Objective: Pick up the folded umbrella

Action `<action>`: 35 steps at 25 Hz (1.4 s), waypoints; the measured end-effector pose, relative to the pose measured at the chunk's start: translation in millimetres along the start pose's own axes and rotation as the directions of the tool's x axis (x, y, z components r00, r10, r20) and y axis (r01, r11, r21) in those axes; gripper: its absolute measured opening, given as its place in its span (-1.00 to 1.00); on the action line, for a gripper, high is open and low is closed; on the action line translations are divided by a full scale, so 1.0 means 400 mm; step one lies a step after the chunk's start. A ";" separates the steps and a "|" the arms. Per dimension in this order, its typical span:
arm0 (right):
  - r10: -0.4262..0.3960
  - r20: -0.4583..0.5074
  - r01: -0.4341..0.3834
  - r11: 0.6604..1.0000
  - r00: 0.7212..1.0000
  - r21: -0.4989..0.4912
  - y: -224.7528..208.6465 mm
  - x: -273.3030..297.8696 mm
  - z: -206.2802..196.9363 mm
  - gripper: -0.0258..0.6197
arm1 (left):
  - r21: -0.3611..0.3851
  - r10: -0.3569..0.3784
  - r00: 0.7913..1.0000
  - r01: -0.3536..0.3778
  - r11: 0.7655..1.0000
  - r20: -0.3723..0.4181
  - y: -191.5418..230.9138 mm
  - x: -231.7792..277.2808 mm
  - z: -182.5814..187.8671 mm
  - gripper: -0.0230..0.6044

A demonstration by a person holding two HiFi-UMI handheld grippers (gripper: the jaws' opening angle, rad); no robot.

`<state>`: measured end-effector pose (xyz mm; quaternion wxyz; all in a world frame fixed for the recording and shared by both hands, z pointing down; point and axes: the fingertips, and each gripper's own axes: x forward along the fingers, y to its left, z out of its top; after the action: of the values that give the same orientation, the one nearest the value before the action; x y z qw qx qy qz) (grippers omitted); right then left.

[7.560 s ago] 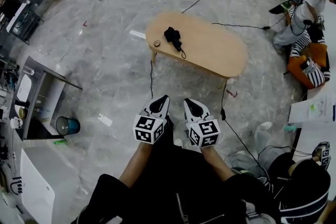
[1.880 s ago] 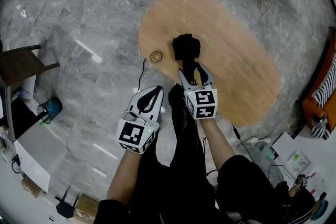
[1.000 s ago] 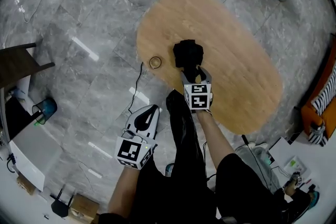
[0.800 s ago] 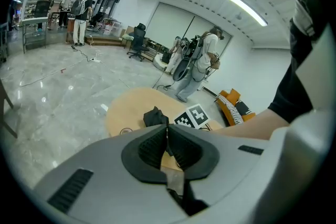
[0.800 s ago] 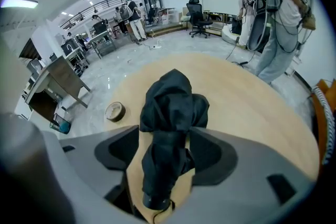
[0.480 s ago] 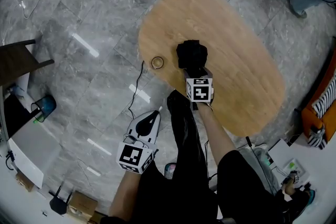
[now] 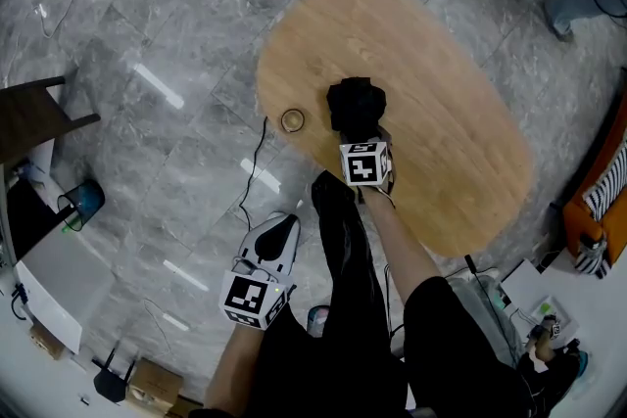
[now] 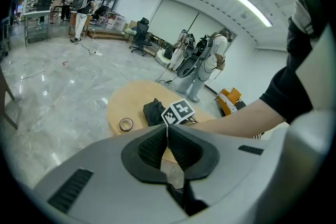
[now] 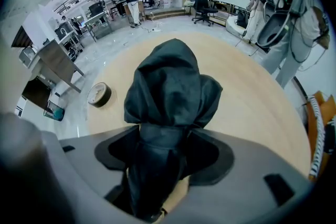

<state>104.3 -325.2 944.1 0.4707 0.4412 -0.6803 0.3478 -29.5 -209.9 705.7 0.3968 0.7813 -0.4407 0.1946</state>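
The folded black umbrella (image 7: 357, 106) lies on the oval wooden table (image 7: 451, 113). In the right gripper view the umbrella (image 9: 170, 92) fills the middle, its narrow wrapped end pressed between the two jaws. My right gripper (image 7: 366, 134) is shut on that end; its marker cube hides the jaws in the head view. My left gripper (image 7: 275, 232) hangs low over the floor left of the table, jaws together with nothing between them. The left gripper view shows the umbrella (image 8: 153, 112) on the table behind the right gripper's cube.
A roll of tape (image 7: 292, 119) lies on the table just left of the umbrella. Cables (image 7: 257, 160) run across the grey floor. A blue bin (image 7: 83, 202) and a dark chair (image 7: 39, 113) stand at the left. An orange seat (image 7: 600, 191) is at the right edge.
My right gripper moved forward over the umbrella's near end and its jaws closed on it. My left gripper dropped back and down toward the floor.
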 end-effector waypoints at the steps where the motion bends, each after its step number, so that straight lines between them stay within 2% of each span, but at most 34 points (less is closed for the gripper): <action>1: -0.007 -0.007 0.007 1.000 1.000 -0.004 0.001 0.004 -0.002 -0.03 | 0.000 0.000 1.000 0.000 1.000 -0.001 -0.001 0.001 -0.001 -0.86; 10: -0.019 0.003 0.019 1.000 1.000 -0.007 0.002 0.018 -0.003 -0.02 | -0.007 0.010 1.000 -0.010 1.000 -0.006 0.008 0.001 -0.003 -0.86; 22: 0.010 -0.005 -0.010 1.000 1.000 0.000 -0.001 0.005 -0.006 -0.20 | 0.009 0.020 1.000 -0.020 1.000 -0.013 0.000 -0.007 0.022 -0.86; 35: 0.042 0.059 -0.043 0.999 0.997 0.021 -0.035 -0.115 0.049 -0.22 | 0.036 0.008 1.000 -0.009 0.999 0.017 -0.043 -0.019 0.133 -0.86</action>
<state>118.6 -335.1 895.2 0.4381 0.4418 -0.6992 0.3521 -21.3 -242.8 660.7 0.3782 0.7880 -0.4439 0.1975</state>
